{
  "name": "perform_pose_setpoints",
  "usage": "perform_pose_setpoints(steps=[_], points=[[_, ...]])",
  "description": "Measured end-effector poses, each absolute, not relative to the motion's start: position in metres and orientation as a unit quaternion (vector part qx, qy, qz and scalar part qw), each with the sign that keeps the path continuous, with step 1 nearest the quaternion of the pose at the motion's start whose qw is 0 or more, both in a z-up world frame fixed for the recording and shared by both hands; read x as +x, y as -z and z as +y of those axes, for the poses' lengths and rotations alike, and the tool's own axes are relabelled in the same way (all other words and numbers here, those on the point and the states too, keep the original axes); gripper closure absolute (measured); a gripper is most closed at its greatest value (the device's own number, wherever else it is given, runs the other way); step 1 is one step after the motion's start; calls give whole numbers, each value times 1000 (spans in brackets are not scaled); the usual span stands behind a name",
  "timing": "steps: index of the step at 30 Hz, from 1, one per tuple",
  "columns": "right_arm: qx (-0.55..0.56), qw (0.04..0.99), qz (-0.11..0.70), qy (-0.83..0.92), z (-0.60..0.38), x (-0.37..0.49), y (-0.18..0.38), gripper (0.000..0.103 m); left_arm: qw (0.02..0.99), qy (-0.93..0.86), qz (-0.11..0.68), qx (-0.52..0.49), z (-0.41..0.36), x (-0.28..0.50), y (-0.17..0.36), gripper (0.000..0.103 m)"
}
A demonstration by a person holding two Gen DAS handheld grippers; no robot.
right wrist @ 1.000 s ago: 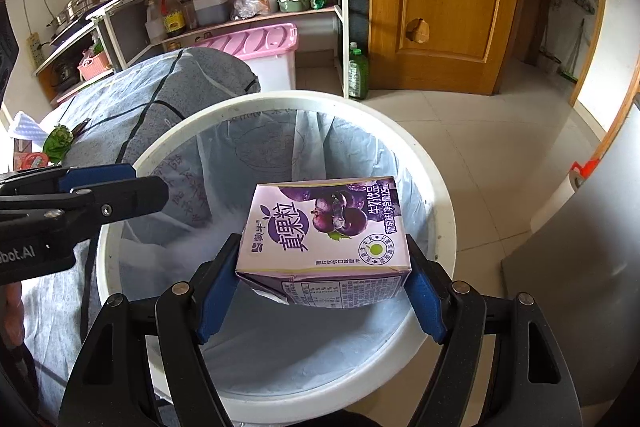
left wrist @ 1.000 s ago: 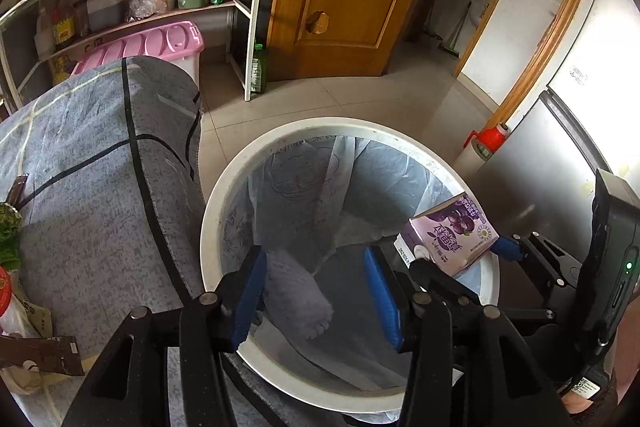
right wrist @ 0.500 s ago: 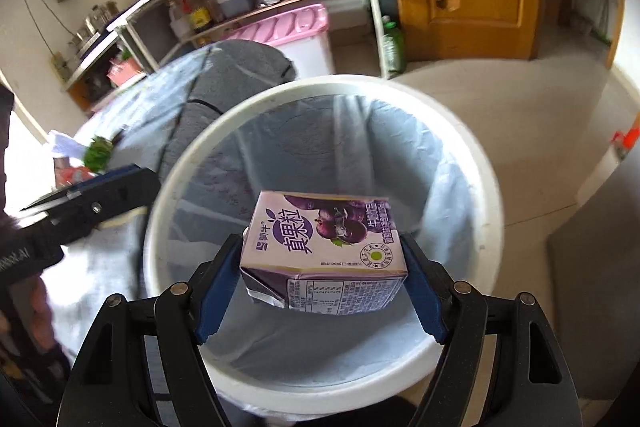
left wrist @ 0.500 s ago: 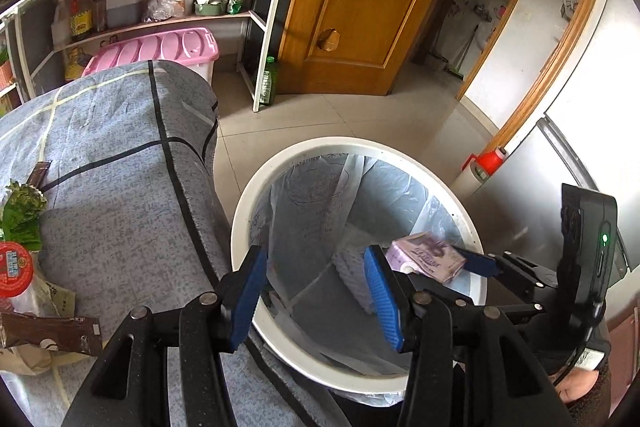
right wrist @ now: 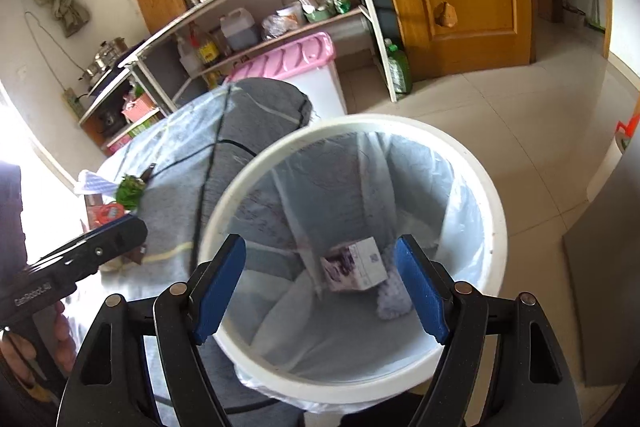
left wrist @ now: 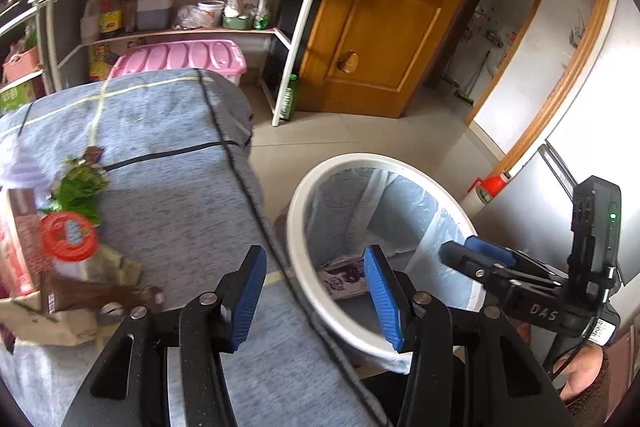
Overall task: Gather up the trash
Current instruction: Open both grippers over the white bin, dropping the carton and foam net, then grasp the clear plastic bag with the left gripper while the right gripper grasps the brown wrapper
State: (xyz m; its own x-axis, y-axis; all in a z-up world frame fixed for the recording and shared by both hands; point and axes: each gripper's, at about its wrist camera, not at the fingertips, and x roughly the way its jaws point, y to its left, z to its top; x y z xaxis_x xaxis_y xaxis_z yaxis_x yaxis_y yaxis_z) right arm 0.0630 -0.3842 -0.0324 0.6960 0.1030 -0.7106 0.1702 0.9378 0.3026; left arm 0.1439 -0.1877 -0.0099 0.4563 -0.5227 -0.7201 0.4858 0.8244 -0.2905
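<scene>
Purple drink carton point(right wrist: 354, 264) lies inside white lined bin point(right wrist: 486, 195), print too blurred to read. Right gripper point(right wrist: 320, 285) released above bin, empty; "DAS" on its body. Left gripper point(left wrist: 314, 295) part-spread, empty; "GenRobot.AI" on its body.

Left gripper point(left wrist: 314, 291) jaws stand apart and empty at bottom centre; purple carton point(left wrist: 346, 277) lies inside white bin point(left wrist: 296, 211).

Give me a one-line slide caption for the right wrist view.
Open right gripper above the white lined bin, purple drink carton lying at the bottom.
</scene>
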Motion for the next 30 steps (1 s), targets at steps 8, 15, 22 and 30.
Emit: perform_pose_setpoints(steps=[8, 15, 22, 30], points=[[134, 924, 358, -25, -323, 70, 15, 26, 879, 231, 414, -50, -107, 130, 6, 52], [94, 921, 371, -77, -260, 93, 25, 26, 899, 154, 402, -83, -25, 121, 7, 51], [67, 912, 380, -138, -208, 112, 38, 26, 903, 110, 401, -106, 35, 125, 13, 49], [-13, 911, 378, -164, -163, 126, 53, 32, 908, 39, 400, -118, 96, 115, 24, 49]])
